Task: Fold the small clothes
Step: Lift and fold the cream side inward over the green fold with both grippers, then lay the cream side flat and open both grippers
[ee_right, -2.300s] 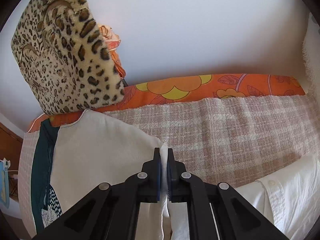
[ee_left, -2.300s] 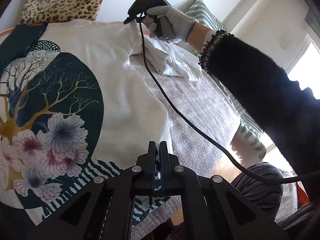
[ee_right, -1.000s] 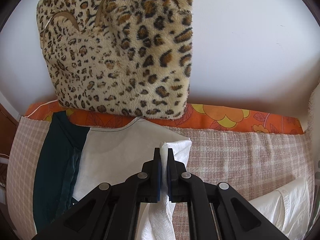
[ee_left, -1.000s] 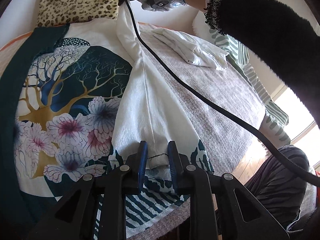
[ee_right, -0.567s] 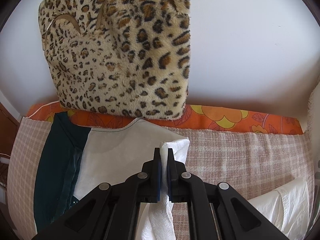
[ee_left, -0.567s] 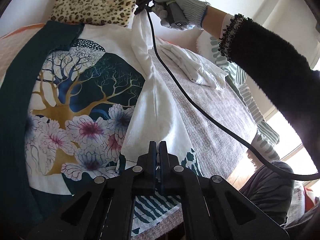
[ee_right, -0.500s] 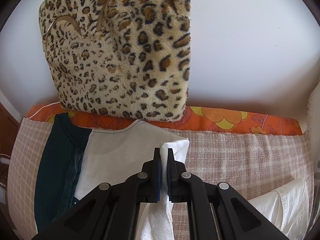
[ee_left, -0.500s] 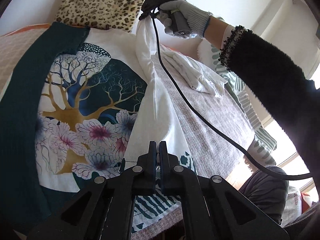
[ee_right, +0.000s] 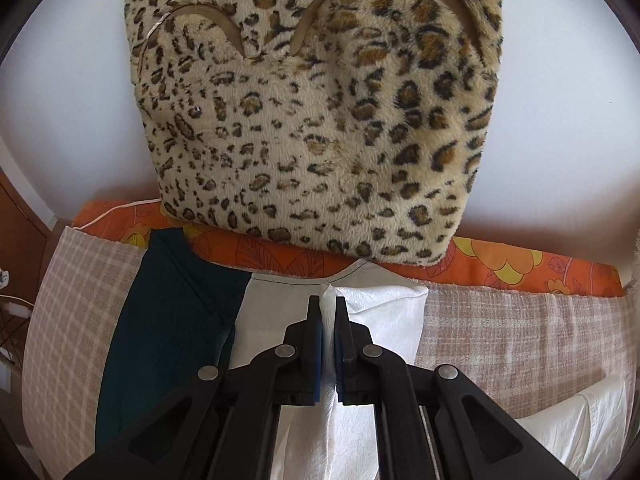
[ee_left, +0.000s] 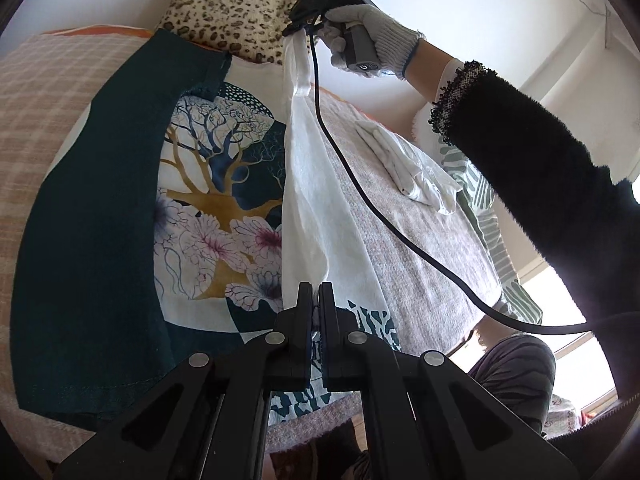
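fabric along one side of the printed t-shirt [ee_left: 224, 184] is being lifted off the blanket [ee_left: 420, 264], pinched tight by the left gripper [ee_left: 316, 300] and right gripper [ee_right: 329, 312]; lying flat seconds ago, it is now being carried inward for a lengthwise fold.

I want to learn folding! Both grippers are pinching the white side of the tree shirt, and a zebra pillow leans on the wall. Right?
Nearly. The pillow is leopard-spotted, not zebra, as the right wrist view shows. Both the left gripper and right gripper do pinch the tree shirt.
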`<action>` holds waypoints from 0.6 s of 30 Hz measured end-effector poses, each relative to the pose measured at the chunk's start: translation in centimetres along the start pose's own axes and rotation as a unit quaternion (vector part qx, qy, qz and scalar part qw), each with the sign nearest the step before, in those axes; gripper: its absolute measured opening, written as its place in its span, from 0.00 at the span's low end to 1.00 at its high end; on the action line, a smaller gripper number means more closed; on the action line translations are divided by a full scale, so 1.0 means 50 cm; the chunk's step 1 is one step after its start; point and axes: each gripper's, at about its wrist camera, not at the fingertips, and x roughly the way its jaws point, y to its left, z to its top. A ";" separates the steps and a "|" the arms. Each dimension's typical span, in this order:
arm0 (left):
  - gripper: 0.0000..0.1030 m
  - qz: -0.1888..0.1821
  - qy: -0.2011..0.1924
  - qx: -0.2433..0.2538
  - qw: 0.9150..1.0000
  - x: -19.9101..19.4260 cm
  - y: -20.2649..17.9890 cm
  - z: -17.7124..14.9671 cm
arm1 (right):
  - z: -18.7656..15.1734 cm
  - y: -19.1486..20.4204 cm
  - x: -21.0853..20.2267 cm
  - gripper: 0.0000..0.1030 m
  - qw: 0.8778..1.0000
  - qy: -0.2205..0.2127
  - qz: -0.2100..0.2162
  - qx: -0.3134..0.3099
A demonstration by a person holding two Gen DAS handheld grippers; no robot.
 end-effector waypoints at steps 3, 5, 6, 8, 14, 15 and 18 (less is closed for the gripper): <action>0.02 0.001 0.005 -0.009 1.000 0.000 0.011 -0.009 | -0.001 0.045 0.028 0.02 1.000 0.009 0.006 -0.012; 0.02 0.001 0.008 -0.017 1.000 -0.002 0.020 -0.016 | -0.002 0.075 0.047 0.02 1.000 0.016 0.009 -0.022; 0.02 0.002 0.009 -0.019 1.000 -0.003 0.024 -0.018 | -0.002 0.090 0.055 0.02 0.999 0.019 0.011 -0.027; 0.02 0.001 0.011 -0.025 1.000 -0.005 0.031 -0.022 | -0.005 0.119 0.070 0.02 0.999 0.025 0.014 -0.037; 0.02 0.003 0.008 -0.032 0.999 -0.017 0.043 -0.028 | -0.006 0.183 0.104 0.02 0.997 0.038 0.025 -0.057; 0.02 0.005 0.009 -0.033 0.999 -0.017 0.044 -0.030 | -0.006 0.192 0.109 0.03 0.997 0.044 0.036 -0.061; 0.02 0.008 0.013 -0.039 0.999 -0.015 0.050 -0.036 | -0.007 0.213 0.109 0.32 0.994 0.051 0.071 -0.069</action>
